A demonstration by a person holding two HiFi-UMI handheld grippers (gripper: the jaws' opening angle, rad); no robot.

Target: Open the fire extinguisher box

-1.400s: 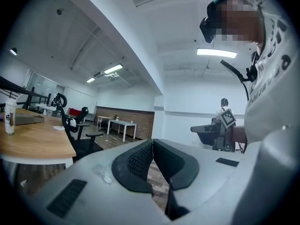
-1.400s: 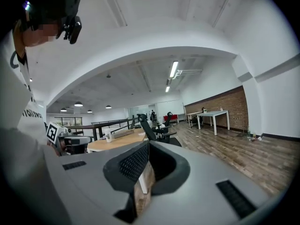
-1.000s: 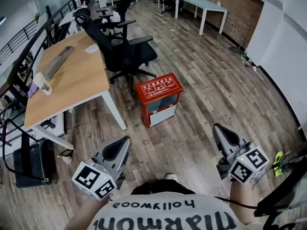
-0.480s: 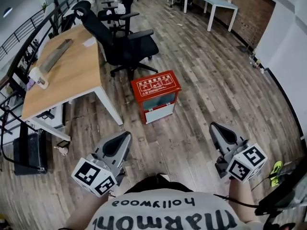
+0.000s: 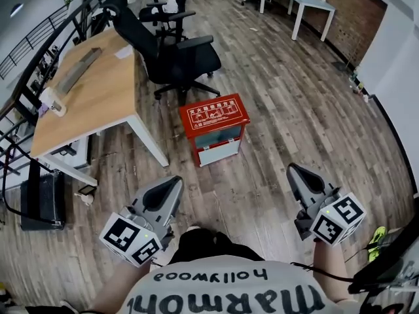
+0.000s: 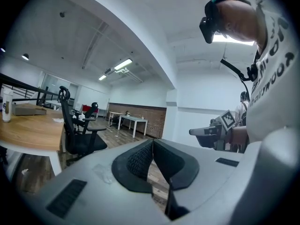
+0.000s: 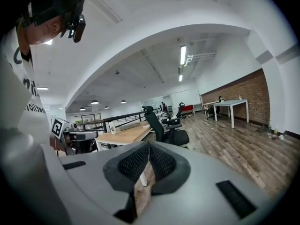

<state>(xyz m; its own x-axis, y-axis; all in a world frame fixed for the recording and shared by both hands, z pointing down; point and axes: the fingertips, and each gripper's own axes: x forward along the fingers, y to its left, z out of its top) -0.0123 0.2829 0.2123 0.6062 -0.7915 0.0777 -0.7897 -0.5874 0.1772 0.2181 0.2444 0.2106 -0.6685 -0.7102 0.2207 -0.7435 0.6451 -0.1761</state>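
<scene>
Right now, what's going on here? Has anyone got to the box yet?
Not yet. A person stands on the wood floor holding the left gripper and the right gripper, both shut and empty, pointed toward the red fire extinguisher box. The box sits on the floor ahead of them, by the corner of the wooden desk, and looks closed. Neither gripper touches it.

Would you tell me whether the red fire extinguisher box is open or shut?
Shut: the fire extinguisher box has its red lid lying flat on top, with no gap showing beneath it.
</scene>
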